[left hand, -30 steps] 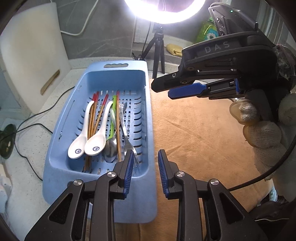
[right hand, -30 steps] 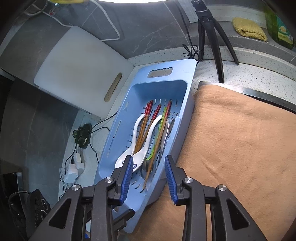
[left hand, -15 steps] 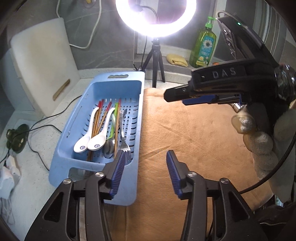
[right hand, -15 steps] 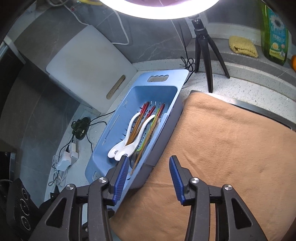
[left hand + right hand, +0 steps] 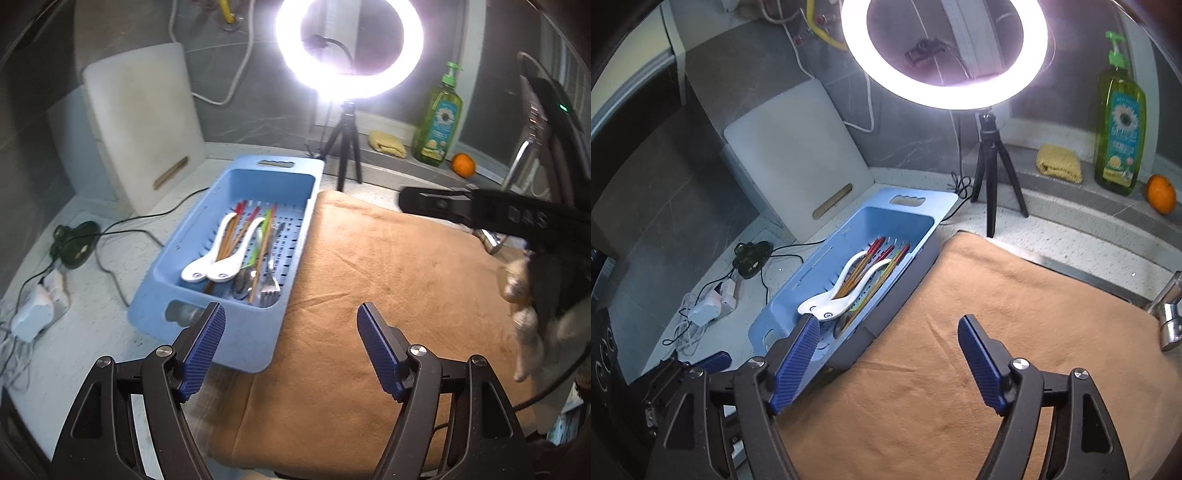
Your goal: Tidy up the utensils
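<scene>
Left wrist: ring light [image 5: 349, 48] and cutting board [image 5: 142, 122] behind tray [image 5: 236, 332].

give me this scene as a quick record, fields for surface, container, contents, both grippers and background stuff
surface: tan towel spread on a speckled counter
container: blue slotted basket beside the towel's edge
contents: two white spoons, chopsticks, metal fork, metal spoon
left gripper: jaws opening, nothing between them
right gripper: jaws opening, nothing between them
background: ring light on a tripod, white cutting board, green soap bottle, orange
</scene>
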Demonstrator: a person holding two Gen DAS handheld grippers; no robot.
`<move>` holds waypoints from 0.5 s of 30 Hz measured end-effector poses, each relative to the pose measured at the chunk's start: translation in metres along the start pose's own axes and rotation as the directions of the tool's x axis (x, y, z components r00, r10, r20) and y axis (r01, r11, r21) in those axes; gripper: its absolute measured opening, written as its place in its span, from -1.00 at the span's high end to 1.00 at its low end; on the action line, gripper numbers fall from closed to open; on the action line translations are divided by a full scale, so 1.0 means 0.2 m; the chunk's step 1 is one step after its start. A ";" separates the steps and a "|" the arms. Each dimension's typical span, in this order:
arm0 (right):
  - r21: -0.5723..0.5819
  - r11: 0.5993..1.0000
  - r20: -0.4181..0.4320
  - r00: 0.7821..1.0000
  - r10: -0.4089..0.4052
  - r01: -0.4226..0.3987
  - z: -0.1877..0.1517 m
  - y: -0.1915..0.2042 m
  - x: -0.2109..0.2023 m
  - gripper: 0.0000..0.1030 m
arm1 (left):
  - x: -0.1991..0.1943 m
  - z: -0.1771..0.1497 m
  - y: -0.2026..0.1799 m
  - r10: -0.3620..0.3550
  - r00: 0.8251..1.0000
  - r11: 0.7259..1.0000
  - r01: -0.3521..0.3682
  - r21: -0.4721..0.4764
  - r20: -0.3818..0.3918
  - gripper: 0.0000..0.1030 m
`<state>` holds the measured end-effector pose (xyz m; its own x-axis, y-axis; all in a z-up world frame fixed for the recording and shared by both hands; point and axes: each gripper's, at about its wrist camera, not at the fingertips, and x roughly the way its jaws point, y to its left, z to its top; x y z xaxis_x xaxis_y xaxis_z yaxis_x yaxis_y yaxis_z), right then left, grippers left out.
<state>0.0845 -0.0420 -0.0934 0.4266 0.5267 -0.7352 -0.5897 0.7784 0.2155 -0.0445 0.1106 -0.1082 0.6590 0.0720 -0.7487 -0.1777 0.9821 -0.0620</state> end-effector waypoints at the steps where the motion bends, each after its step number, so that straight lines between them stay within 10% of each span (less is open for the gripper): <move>1: -0.012 1.000 0.001 1.000 -0.003 0.003 -0.01 0.00 -0.02 -0.46 | -0.02 0.00 0.00 0.013 1.000 1.000 -0.013 -0.015 0.004 -0.44; 15: -0.020 0.997 0.042 0.996 -0.073 0.074 -0.11 -0.05 -0.20 -0.55 | -0.14 0.01 -0.05 0.064 0.996 0.998 -0.062 -0.027 0.068 -0.55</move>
<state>0.0584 -0.0785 -0.0811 0.4966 0.4825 -0.7215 -0.5705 0.8079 0.1476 -0.0585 0.0988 -0.0854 0.6946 0.1461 -0.7044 -0.2377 0.9708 -0.0330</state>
